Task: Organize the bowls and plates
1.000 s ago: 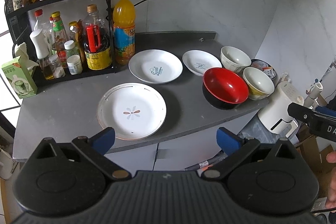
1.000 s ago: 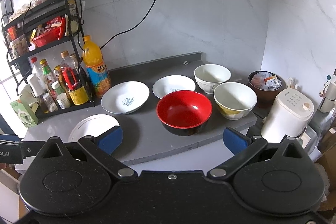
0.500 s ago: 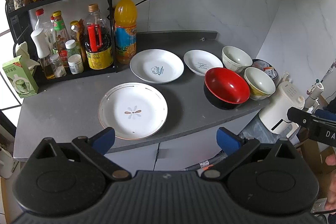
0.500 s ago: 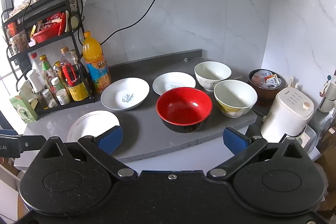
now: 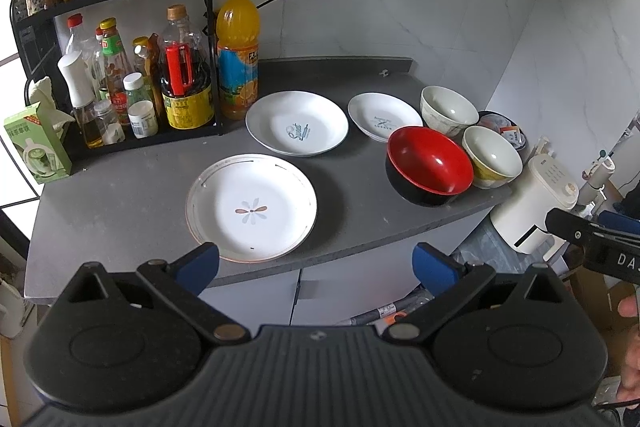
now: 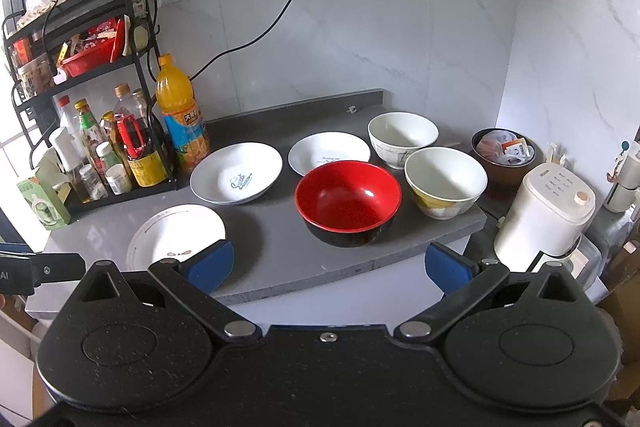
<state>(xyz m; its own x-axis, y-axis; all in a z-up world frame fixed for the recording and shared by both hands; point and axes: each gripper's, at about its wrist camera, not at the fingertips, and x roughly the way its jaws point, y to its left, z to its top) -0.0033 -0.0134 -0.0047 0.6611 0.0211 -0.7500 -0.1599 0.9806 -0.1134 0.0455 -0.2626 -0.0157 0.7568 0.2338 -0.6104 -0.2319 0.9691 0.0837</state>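
On the grey counter (image 5: 120,195) lie a flower-print plate (image 5: 251,207) near the front, a deeper white plate (image 5: 297,123) behind it and a small white plate (image 5: 384,117) to its right. A red-and-black bowl (image 5: 429,165), a yellow-patterned bowl (image 5: 492,157) and a white bowl (image 5: 448,110) cluster at the right end. The right wrist view shows the same red bowl (image 6: 347,202), yellow-patterned bowl (image 6: 445,182), white bowl (image 6: 402,138) and flower-print plate (image 6: 176,237). My left gripper (image 5: 316,263) and right gripper (image 6: 328,263) are open, empty, short of the counter's front edge.
A black rack (image 5: 120,7) with sauce bottles and an orange drink bottle (image 5: 237,51) fill the counter's left back. A dark bowl of packets (image 6: 504,151) and a white kettle (image 6: 546,213) stand off the right end. A green carton (image 5: 36,143) sits far left.
Both cameras have drifted slightly, so the dishes shift a little in view. Nothing on the counter has moved, and both grippers stay open.
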